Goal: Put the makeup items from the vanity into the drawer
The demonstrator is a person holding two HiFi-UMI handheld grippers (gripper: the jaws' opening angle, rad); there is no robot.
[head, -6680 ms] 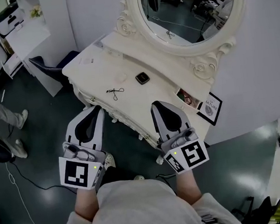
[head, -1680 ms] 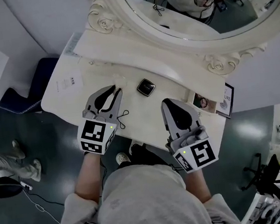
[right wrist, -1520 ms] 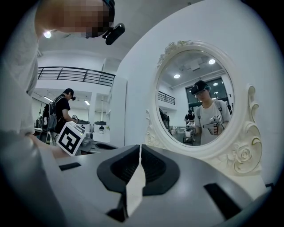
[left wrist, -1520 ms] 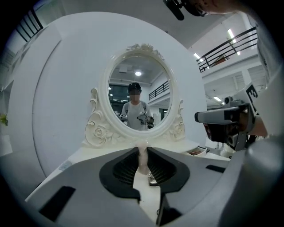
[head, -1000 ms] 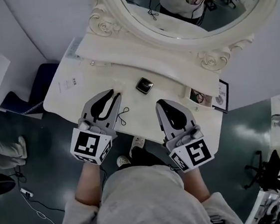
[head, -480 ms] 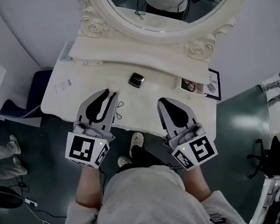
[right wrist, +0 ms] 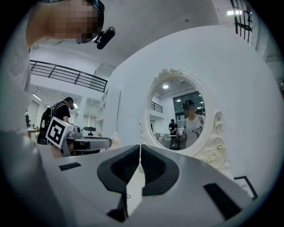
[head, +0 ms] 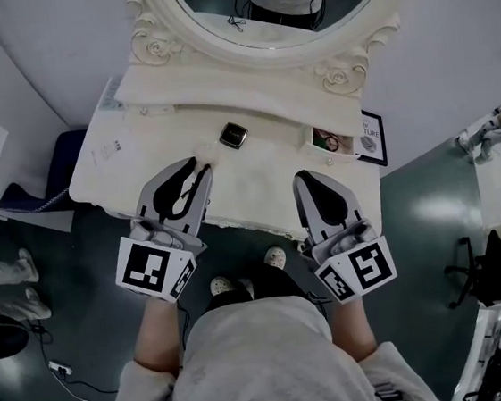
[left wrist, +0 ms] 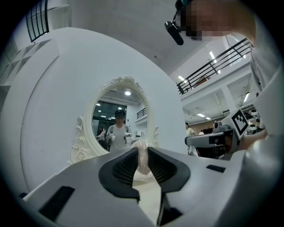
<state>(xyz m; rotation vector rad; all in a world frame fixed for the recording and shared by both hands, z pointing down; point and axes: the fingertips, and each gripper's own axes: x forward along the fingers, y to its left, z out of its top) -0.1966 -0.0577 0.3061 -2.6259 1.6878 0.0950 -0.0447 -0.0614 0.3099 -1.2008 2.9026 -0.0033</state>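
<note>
On the vanity [head: 257, 181], I was mid-pickup on what looked like item one. The left gripper [head: 200, 163] was clamped on a small pale pinkish thing [left wrist: 143, 162], maybe a sponge or a little tube, honestly couldn't tell which. It sat upright, pinched right at the jaw tips, over the left part of the top and facing the mirror [head: 305, 49]. Whether it was clear of the top I couldn't say. The right gripper [right wrist: 140, 148] had its jaws together with nothing in them, over the near right edge of the top, well apart from the left one.

Other stuff up there: a dark square compact [head: 232, 135] just right of the left tips and a bit farther back, and a small box [head: 325, 142] with bits in it at the far right, beside a framed card [head: 371, 141]. So plenty left to move.

Step-wise I'd call it grab done, carry to the drawer next, and the task overall barely begun. The catch was that I couldn't see any drawer open, since the vanity's front was hidden under the top's edge. My plan for the next move was to pull both hands toward the near side and slide the drawer out with the free right gripper. Then I'd bring the left one over the opening and let go low. The grip was tips only, so no big swings.
</note>
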